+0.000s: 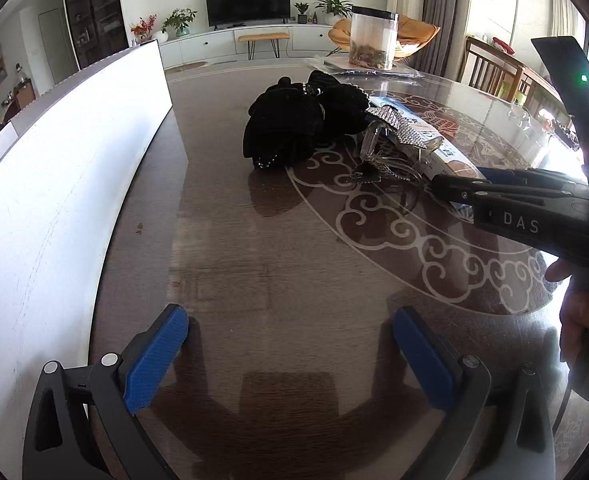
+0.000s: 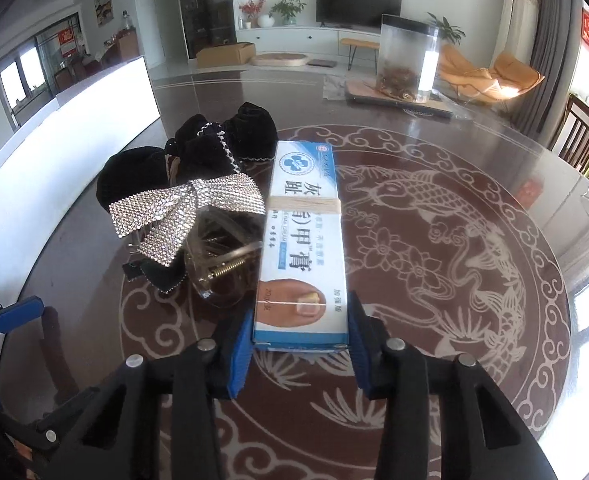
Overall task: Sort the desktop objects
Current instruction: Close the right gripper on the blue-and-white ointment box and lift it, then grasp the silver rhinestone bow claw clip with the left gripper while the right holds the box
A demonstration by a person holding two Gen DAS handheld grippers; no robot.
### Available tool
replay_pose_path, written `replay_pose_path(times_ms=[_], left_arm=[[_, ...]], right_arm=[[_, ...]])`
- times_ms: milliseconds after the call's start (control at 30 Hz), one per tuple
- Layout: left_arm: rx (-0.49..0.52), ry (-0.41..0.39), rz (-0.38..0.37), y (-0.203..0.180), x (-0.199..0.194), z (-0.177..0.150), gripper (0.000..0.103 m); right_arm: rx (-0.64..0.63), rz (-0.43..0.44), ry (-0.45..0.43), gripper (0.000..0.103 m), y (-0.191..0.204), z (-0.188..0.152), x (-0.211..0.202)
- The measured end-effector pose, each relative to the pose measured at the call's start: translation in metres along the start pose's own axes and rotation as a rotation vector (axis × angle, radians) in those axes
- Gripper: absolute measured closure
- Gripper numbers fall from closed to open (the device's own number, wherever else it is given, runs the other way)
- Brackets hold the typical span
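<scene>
right gripper (image 2: 300, 350) around ointment box (image 2: 304, 236)

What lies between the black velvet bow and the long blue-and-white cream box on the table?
The rhinestone-covered silver bow hair clip with clear plastic jaws lies between the black velvet bow and the cream box, shown best in the right wrist view.

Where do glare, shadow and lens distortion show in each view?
Left wrist view: the white box bows from fisheye distortion; the left gripper casts a shadow on the table. Right wrist view: window glare washes out the glossy table's right edge; the cream box stays sharp.
</scene>
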State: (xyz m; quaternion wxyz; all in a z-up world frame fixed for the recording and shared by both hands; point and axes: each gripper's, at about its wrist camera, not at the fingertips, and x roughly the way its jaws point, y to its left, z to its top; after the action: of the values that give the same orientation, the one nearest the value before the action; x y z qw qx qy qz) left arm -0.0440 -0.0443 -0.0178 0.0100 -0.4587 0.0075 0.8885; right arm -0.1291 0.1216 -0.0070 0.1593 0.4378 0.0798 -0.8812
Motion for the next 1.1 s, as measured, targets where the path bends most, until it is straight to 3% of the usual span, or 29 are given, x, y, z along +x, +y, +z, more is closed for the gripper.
replay_pose_path(times_ms=[133, 433, 633, 1000, 1067, 1100], left_arm=[[0.0, 0.0, 0.0, 0.0, 0.0, 0.0, 0.0], [0.013, 0.007, -0.015, -0.007, 0.003, 0.005, 0.0], [0.13, 0.01, -0.093, -0.043, 0.031, 0.043, 0.0], [0.161, 0.03, -0.11, -0.07, 0.072, 0.102, 0.0], [0.149, -0.004, -0.103, -0.069, 0.069, 0.102, 0.022], [0.148, -0.017, -0.103, -0.069, 0.065, 0.102, 0.046]], right_arm=[[0.033, -0.028, -0.001, 0.061, -0.01, -0.022, -0.017], [0.153, -0.117, -0.027, 0.061, -0.057, -0.108, -0.084], [0.154, -0.15, -0.024, 0.061, -0.057, -0.111, -0.088], [0.161, -0.142, -0.025, 0.06, -0.058, -0.115, -0.09], [0.161, -0.142, -0.025, 0.06, -0.057, -0.115, -0.09], [0.161, -0.142, -0.025, 0.06, -0.057, -0.115, -0.09]])
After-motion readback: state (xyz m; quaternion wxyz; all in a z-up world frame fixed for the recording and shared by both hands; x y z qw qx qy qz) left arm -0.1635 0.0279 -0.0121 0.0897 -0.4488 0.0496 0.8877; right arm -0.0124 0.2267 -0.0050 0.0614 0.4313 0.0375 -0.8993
